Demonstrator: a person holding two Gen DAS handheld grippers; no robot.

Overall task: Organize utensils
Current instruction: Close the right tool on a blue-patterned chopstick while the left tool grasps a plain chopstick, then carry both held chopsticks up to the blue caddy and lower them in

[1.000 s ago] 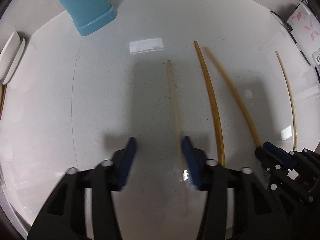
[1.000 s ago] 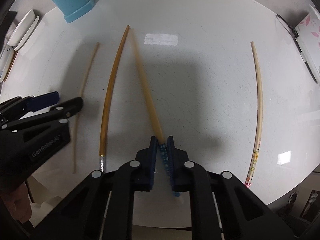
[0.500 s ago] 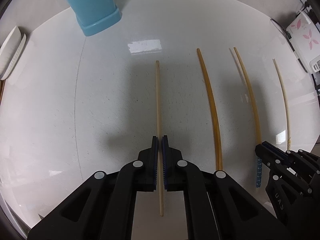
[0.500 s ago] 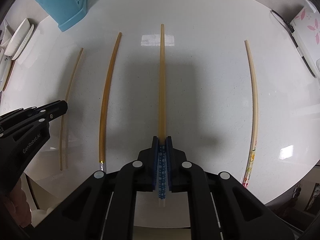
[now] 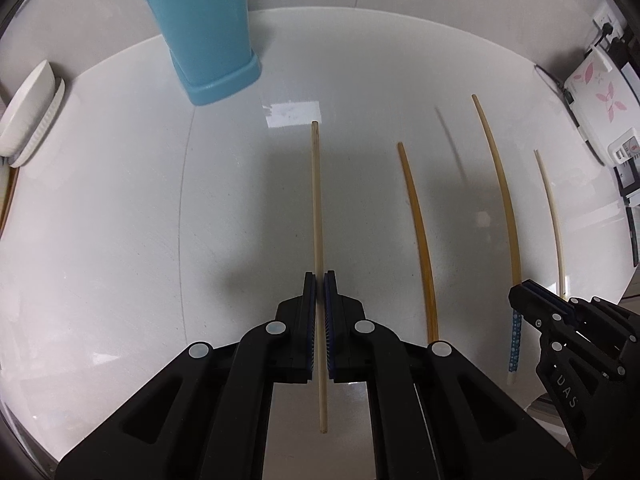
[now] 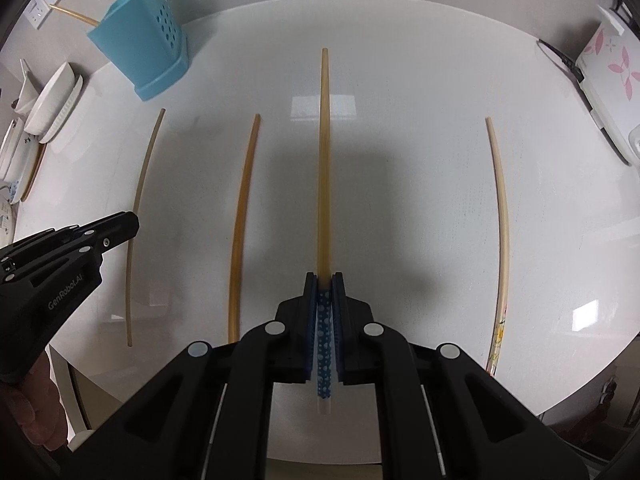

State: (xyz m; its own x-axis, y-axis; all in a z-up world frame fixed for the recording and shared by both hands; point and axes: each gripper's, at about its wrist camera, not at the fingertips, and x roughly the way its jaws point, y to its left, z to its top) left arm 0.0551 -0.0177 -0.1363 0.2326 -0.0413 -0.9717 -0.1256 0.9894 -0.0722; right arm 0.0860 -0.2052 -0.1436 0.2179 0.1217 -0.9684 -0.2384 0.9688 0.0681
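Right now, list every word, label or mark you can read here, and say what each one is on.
"GenRobot.AI": side of the left gripper, right wrist view.
"UAS", partly readable: side of the right gripper, left wrist view.
Display on the white appliance with pink flowers: too small to read.
Nothing else legible.

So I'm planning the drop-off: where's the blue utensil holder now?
The blue utensil holder stands at the counter's far left, beside the white dishes, with chopsticks already inside; in the right wrist view it is also upper left.

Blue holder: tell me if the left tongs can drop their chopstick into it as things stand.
Probably yes: the left tongs grip a chopstick, and bare table lies between them and the open-topped holder.
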